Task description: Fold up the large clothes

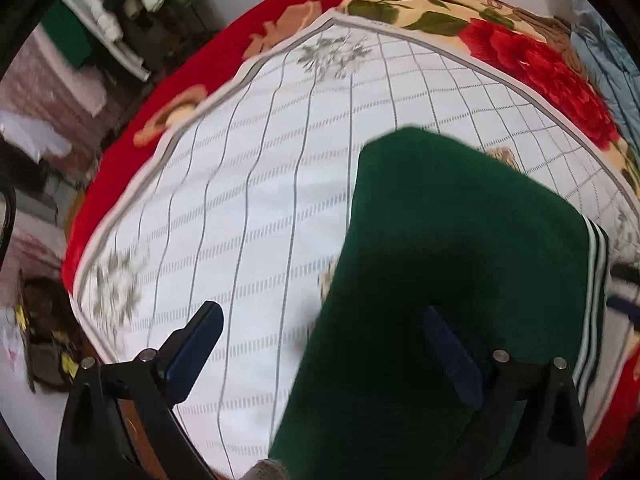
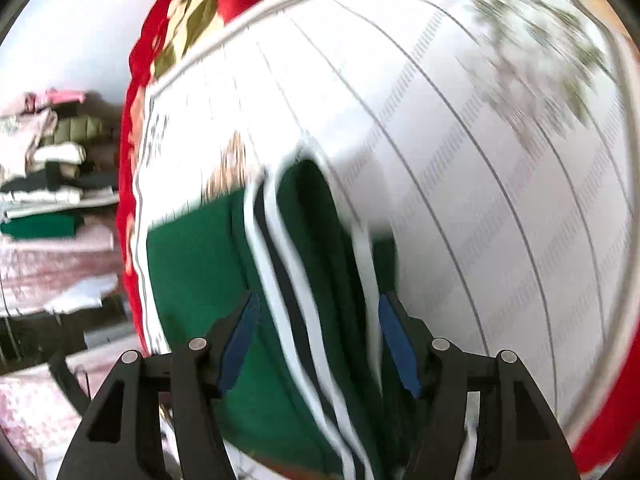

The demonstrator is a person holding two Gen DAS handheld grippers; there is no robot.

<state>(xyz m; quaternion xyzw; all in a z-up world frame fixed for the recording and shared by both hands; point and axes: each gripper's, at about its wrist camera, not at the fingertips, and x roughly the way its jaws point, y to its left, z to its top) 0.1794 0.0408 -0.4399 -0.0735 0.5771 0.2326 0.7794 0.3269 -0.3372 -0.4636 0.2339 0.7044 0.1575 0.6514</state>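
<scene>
Green garment [image 1: 440,280], folded, lies toward one edge of the white checked sheet [image 1: 260,200]. Your left claw [image 1: 324,352] and right claw [image 2: 316,340] are both released; next, regrip its striped edge [image 2: 280,280].

The folded garment [image 1: 460,248] lies on the checked sheet [image 1: 260,200], which is spread over the flowered blanket [image 1: 532,52] on the bed. In the left wrist view the garment fills the 5 o'clock part, its striped edge [image 1: 596,292] along its 3 o'clock side, with bare sheet toward 9 o'clock and blanket beyond at 12. A stack of folded clothes [image 1: 120,12] sits off the bed at 10 o'clock. In the right wrist view the garment [image 2: 192,280] lies at 6 o'clock, the stack [image 2: 52,184] at 9.
</scene>
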